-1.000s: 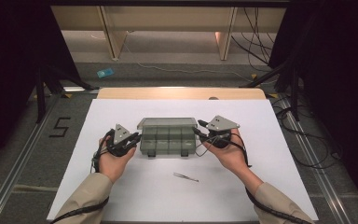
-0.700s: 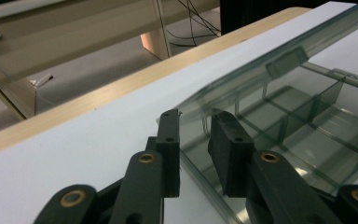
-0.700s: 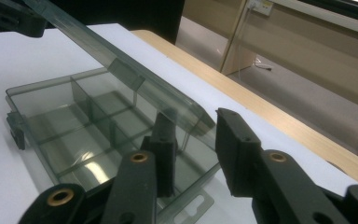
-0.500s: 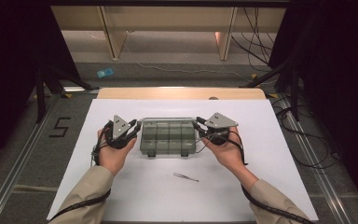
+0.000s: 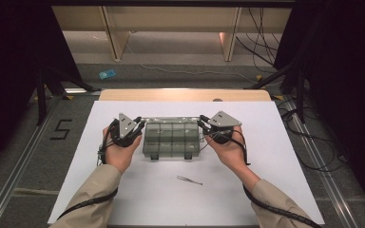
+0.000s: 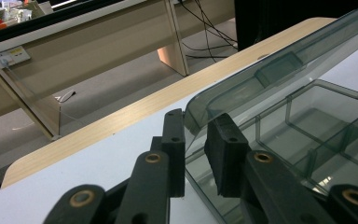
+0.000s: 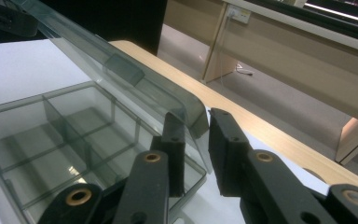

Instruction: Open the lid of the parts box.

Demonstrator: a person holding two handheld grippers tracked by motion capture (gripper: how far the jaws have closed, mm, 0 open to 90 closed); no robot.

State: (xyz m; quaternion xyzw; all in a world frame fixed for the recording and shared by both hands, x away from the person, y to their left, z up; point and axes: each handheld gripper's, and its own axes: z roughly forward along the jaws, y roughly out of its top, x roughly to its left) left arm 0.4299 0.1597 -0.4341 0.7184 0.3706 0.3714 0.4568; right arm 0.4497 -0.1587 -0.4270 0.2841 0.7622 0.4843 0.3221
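Observation:
A clear grey compartment box point(image 5: 171, 142) lies on the white table sheet, its hinged lid point(image 5: 171, 119) tilted up at the far side. My left gripper point(image 5: 140, 124) is at the lid's left corner and my right gripper point(image 5: 202, 121) at its right corner. In the left gripper view the lid point(image 6: 279, 60) slants up over the empty compartments point(image 6: 326, 116), its corner pinched in my left gripper point(image 6: 198, 144). The right gripper view has the lid point(image 7: 121, 65) corner gripped by my right gripper point(image 7: 196, 144). Both pairs of jaws have just been closing on the lid.
Metal tweezers point(image 5: 189, 179) lie on the white sheet point(image 5: 275, 156) in front of the box, between the forearms. A wooden table edge point(image 5: 185, 95) runs behind the sheet. Cables trail on the floor at the right.
The lid has swung up off the box, so the compartments now show through. My left hand has shifted slightly up and inward. The right gripper's jaws have narrowed.

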